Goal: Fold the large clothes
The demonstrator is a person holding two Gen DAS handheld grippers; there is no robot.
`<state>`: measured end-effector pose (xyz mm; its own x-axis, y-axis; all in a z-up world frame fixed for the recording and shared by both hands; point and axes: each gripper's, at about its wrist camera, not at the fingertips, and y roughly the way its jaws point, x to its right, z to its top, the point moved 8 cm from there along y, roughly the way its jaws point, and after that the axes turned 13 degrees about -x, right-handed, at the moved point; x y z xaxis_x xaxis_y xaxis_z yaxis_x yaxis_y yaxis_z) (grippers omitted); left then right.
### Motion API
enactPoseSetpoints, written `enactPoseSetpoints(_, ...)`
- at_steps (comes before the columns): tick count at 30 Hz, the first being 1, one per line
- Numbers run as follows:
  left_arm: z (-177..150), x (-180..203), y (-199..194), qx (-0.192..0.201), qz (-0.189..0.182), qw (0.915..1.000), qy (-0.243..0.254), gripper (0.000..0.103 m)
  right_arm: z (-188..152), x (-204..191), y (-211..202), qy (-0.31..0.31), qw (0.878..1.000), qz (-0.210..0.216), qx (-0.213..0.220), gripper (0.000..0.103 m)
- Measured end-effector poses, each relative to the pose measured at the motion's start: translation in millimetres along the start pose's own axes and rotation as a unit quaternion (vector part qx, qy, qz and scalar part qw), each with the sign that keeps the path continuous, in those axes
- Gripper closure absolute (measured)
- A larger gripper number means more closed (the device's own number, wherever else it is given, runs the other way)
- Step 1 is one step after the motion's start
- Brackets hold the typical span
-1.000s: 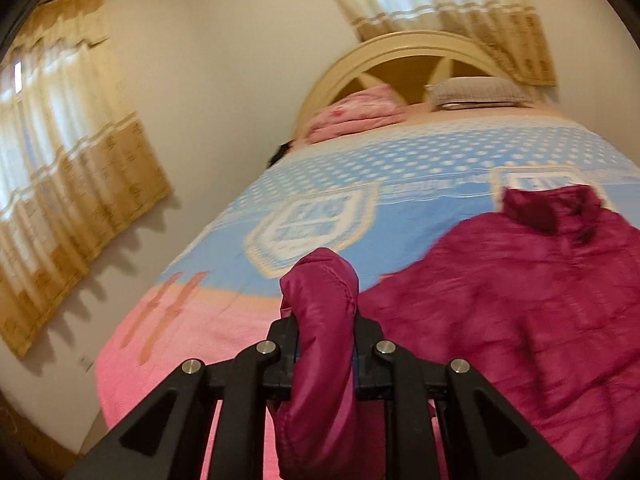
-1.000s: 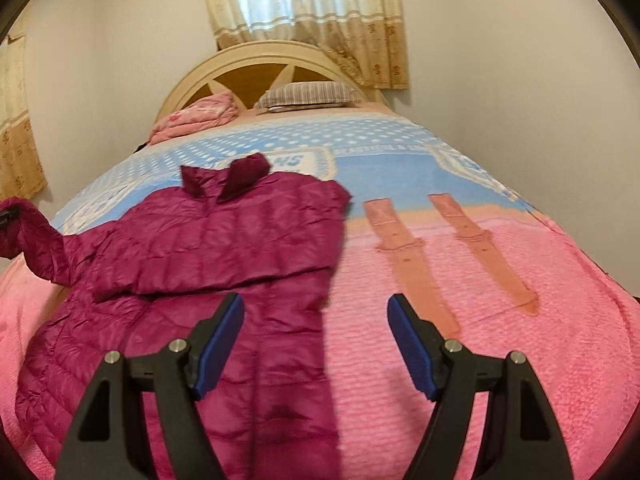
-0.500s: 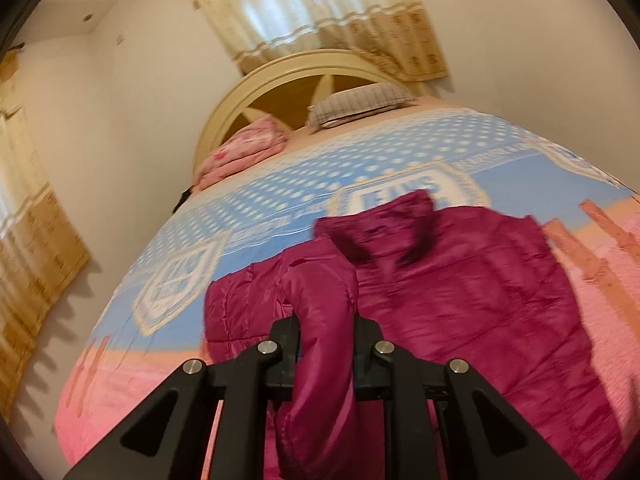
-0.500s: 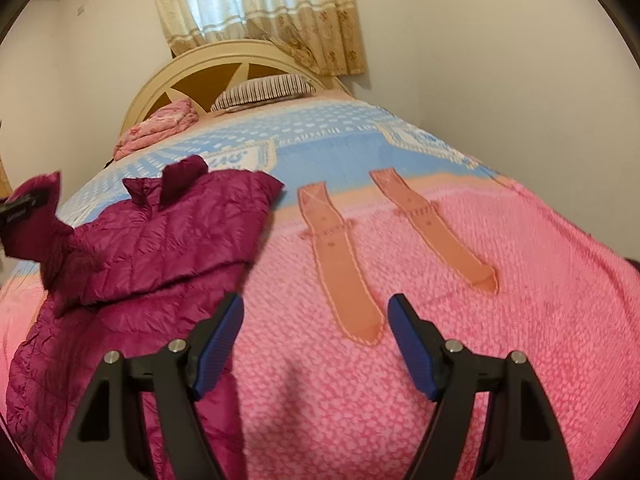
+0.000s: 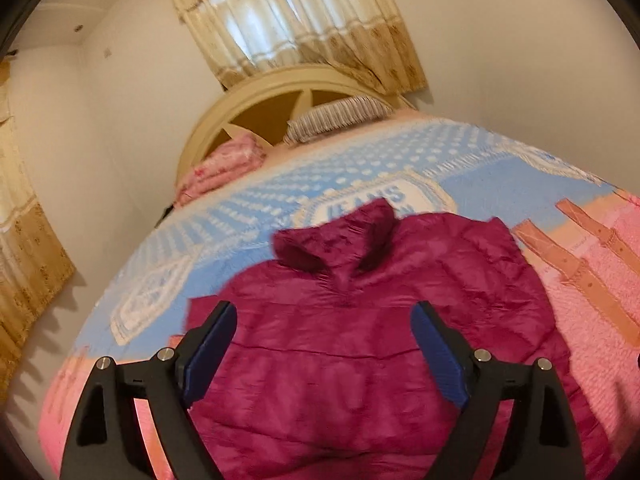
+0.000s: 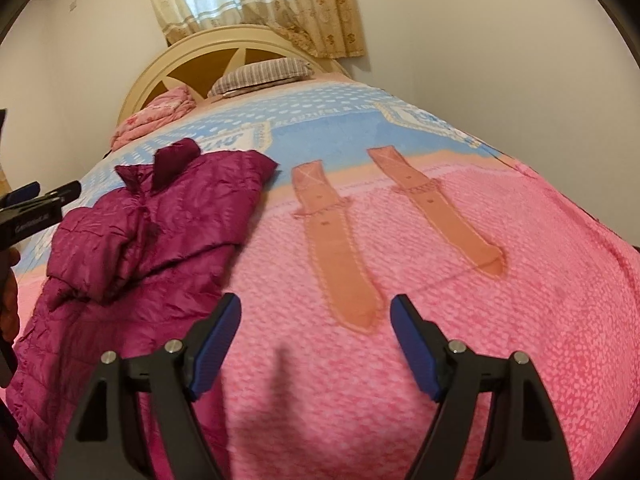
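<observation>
Magenta puffer jacket spread on the bed, sleeve folded across the chest. Left claw just sprung open above it, nothing between the jaws. Right claw released too, over bare pink bedspread beside the jacket.

Magenta quilted jacket flat on bed, sleeve folded in

- Bed cover: pink near end with two orange strap patterns, blue dotted far end.
- Striped pillow against arched headboard.
- Folded pink blanket beside pillow.
- Beige curtain above headboard.
</observation>
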<state>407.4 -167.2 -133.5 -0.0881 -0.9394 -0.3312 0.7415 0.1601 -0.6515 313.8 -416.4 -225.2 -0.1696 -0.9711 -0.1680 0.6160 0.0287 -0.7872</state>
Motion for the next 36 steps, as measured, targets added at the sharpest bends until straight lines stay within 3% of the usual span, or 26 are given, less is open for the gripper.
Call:
enactPoseSetpoints(4,-18,-61,13,-0.010,0.044,0.9985,-0.031,0.011,17,-44,-2,-0.031,0.999,0.029,0.004,0.023)
enactPoseSetpoints(7,-44,-106,40,-0.053,0.079,0.9939,-0.056,0.011,31,-94,5,-0.057,0.995,0.083,-0.017,0.023)
enactPoseSetpoints(13,-101,-161,80,-0.126,0.081,0.9821,-0.114,0.011,40,-175,51,-0.115,0.986,0.103,-0.065,0.028)
enactPoseSetpoints(17,-122,-175,93,-0.141,0.080,0.9780,-0.131,0.011,28,-187,81,-0.134,0.982,0.080,-0.104,0.069)
enactPoseSetpoints(20,-134,-185,101,-0.152,0.076,0.9748,-0.144,0.011,24,-183,85,-0.140,0.983,0.057,-0.103,0.088)
enactPoseSetpoints(27,-147,-191,111,-0.175,0.060,0.9703,-0.156,0.011,20,-162,88,-0.137,0.985,0.007,-0.107,0.093)
enactPoseSetpoints(31,-139,-197,101,-0.169,0.049,0.9716,-0.159,0.011,16,-157,90,-0.131,0.984,0.008,-0.117,0.093)
enactPoseSetpoints(32,-133,-199,96,-0.161,0.048,0.9733,-0.156,0.011,18,-155,85,-0.124,0.986,0.013,-0.112,0.091)
enactPoseSetpoints(34,-121,-204,87,-0.144,0.053,0.9763,-0.153,0.011,26,-154,72,-0.107,0.989,0.025,-0.095,0.060)
enactPoseSetpoints(35,-117,-206,85,-0.141,0.053,0.9765,-0.154,0.011,29,-156,65,-0.102,0.991,0.033,-0.086,0.030)
enactPoseSetpoints(36,-113,-207,83,-0.138,0.052,0.9766,-0.156,0.011,34,-157,58,-0.096,0.992,0.046,-0.073,0.021)
